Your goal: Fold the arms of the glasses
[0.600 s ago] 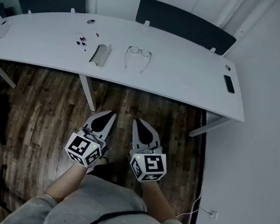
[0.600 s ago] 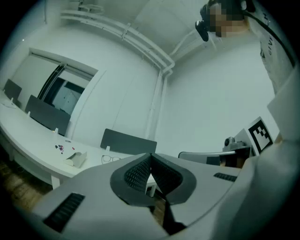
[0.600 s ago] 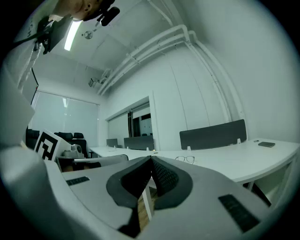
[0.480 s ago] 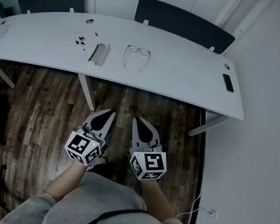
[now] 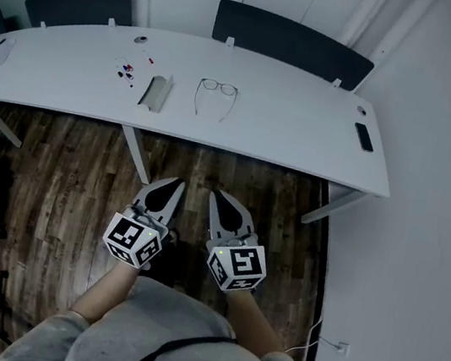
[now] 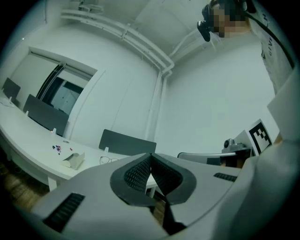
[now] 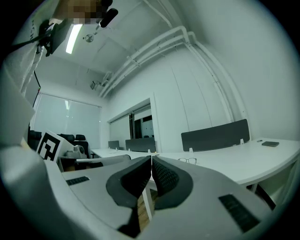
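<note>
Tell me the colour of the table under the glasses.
White; the table shows best in the head view.

dim cool light, sharp focus, fisheye bending, dark vignetted corners

Your left gripper (image 5: pixel 175 184) and right gripper (image 5: pixel 215 194) sit side by side in the lower centre of the head view, level, tips aimed toward the top of the frame. Both have their jaws pressed together — nothing is between them. The marker cubes (image 5: pixel 134 240) face you, and your bare forearms (image 5: pixel 109 289) run back to grey sleeves (image 5: pixel 41 337) at the bottom edge.
</note>
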`<action>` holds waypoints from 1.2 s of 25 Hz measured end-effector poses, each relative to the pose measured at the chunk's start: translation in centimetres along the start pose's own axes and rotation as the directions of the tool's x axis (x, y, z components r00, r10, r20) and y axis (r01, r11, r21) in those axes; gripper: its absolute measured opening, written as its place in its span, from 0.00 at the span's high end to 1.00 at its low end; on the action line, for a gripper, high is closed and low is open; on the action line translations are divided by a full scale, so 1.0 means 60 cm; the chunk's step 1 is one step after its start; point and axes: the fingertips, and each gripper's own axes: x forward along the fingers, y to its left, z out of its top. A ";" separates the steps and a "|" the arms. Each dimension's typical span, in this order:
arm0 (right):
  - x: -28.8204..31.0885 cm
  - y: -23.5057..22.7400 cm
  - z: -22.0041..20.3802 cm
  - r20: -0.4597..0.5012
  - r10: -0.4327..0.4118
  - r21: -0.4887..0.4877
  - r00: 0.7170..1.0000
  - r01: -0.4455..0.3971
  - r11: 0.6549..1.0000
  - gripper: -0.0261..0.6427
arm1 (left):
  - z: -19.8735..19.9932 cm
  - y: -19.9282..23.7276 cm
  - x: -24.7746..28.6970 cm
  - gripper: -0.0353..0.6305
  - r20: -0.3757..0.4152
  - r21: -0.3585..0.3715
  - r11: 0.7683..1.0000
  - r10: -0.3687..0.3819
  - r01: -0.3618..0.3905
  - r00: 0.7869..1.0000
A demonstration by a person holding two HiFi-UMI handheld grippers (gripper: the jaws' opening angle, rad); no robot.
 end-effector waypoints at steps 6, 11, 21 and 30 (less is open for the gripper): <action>0.061 -0.018 -0.007 -0.015 0.017 0.007 1.000 -0.017 1.000 0.93 | -0.002 0.059 0.034 0.92 0.000 -0.021 0.999 0.025 -0.025 1.000; 0.126 -0.053 -0.010 -0.025 0.017 0.011 1.000 -0.016 1.000 0.93 | 0.001 0.112 0.091 0.92 0.002 -0.024 0.999 0.023 -0.023 1.000; 0.257 -0.131 -0.026 -0.065 0.005 0.046 0.998 -0.002 0.999 0.93 | -0.003 0.216 0.211 0.92 -0.027 -0.039 0.999 0.004 -0.005 1.000; 0.368 -0.190 -0.040 -0.095 -0.006 0.073 0.995 0.013 0.997 0.93 | -0.008 0.309 0.304 0.92 -0.051 -0.060 0.998 -0.009 0.006 0.999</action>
